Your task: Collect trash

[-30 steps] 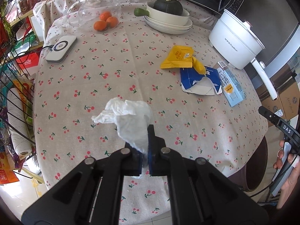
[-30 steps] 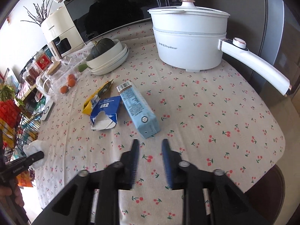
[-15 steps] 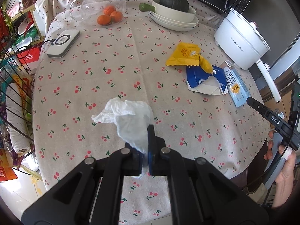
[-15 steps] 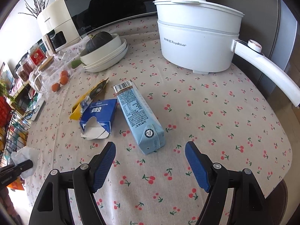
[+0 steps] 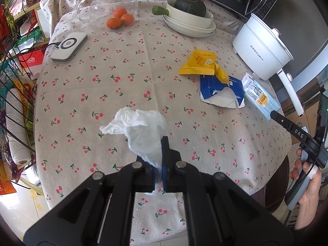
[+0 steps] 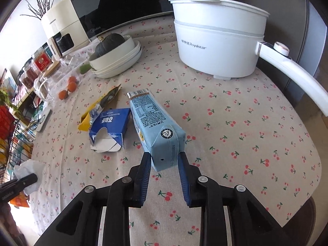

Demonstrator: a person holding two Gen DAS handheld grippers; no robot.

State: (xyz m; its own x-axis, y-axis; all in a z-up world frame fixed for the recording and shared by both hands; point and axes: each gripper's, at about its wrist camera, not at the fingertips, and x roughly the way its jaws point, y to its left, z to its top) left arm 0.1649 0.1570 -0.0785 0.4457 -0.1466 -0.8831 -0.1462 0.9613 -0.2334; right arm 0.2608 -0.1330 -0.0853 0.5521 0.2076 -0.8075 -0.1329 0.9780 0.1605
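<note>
My left gripper [image 5: 158,162] is shut on a crumpled white tissue [image 5: 141,129] and holds it above the cherry-print tablecloth [image 5: 123,86]. My right gripper [image 6: 164,160] is open, its fingers on either side of the near end of a light blue milk carton [image 6: 153,127] that lies on the cloth. The carton also shows in the left wrist view [image 5: 259,94]. A torn blue box [image 6: 110,129] and a yellow wrapper [image 6: 98,106] lie just left of the carton. The tissue also shows at the far left of the right wrist view [image 6: 28,170].
A white electric pot [image 6: 217,37] with a long handle stands behind the carton. Stacked white bowls with a dark squash [image 6: 114,55], a glass jug with oranges [image 5: 110,6] and a white charger pad [image 5: 69,46] stand further back. A wire rack [image 5: 14,102] is left of the table.
My right gripper opened wide, moved forward to the milk carton and has narrowed around its near end. My left gripper still holds the tissue and has barely moved.
</note>
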